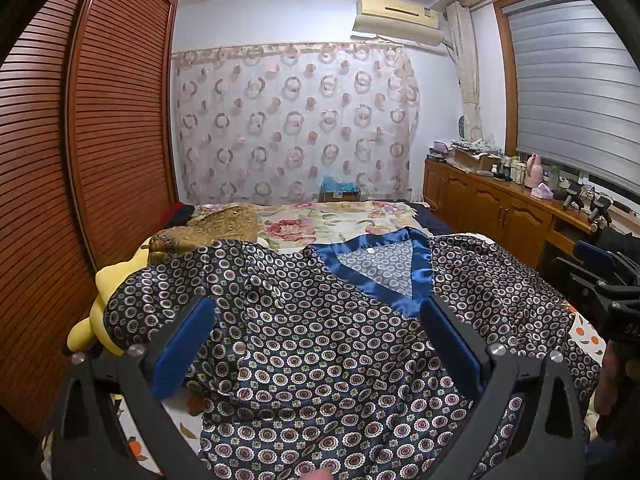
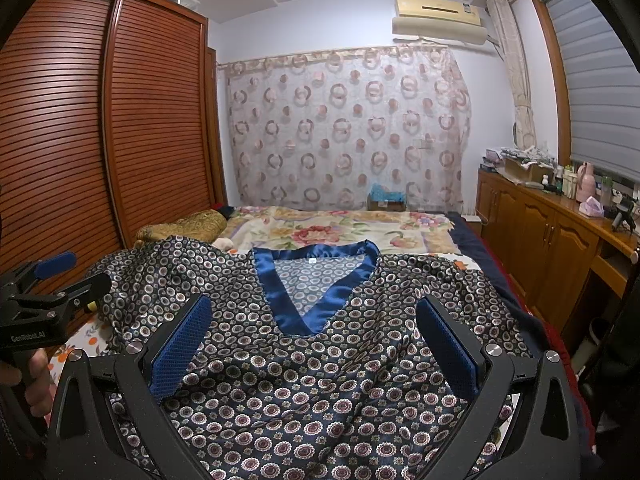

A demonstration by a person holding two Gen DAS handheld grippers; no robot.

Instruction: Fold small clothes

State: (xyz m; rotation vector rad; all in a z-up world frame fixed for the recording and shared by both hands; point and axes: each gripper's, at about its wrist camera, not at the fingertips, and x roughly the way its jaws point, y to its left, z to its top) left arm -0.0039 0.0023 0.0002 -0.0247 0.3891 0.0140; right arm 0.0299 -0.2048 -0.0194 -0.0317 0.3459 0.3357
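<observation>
A dark blue satin top [image 1: 320, 344] with a small round print and a bright blue V-neck band [image 1: 420, 276] lies spread face up on the bed, neck away from me. It also shows in the right wrist view [image 2: 312, 380]. My left gripper [image 1: 316, 344] is open, its blue pads wide apart just above the top's left chest. My right gripper [image 2: 312, 340] is open above the middle of the top, below the V-neck [image 2: 296, 312]. Each gripper shows at the edge of the other's view. The left sleeve [image 1: 168, 280] is rumpled.
The bed carries a floral quilt [image 1: 320, 220] and a gold pillow [image 1: 216, 224]. A yellow soft toy [image 1: 108, 296] lies at the left edge. A slatted wooden wardrobe [image 1: 80, 140] stands at left, a wooden sideboard [image 1: 500, 208] with bottles at right.
</observation>
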